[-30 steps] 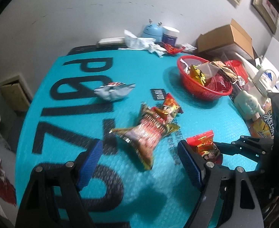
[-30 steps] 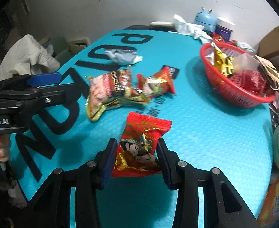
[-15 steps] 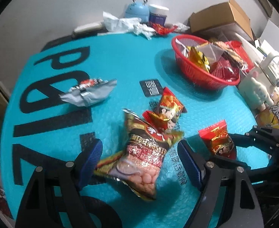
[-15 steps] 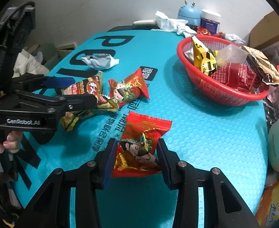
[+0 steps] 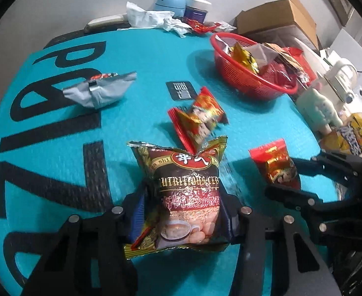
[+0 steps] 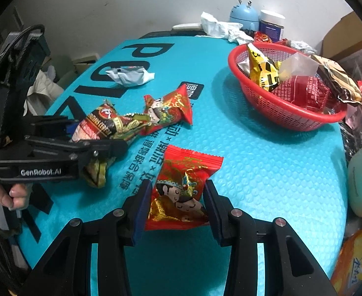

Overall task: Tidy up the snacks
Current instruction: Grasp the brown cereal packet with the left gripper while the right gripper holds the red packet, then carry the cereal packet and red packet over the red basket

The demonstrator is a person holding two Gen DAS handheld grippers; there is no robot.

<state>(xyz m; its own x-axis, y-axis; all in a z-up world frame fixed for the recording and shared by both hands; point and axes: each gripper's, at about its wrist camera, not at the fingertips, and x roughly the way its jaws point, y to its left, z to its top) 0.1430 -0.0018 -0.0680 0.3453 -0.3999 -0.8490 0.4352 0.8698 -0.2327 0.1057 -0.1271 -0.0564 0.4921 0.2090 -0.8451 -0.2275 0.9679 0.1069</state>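
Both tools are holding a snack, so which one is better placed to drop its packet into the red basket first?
Right. The right tool grips the small red packet with bare mat ahead toward the red basket. The left tool holds the cereal bag farther off, behind another packet.

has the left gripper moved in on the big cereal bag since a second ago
Yes. The left gripper has advanced toward the red basket until its jaws closed on the cereal bag, which a second ago lay ahead of the open jaws.
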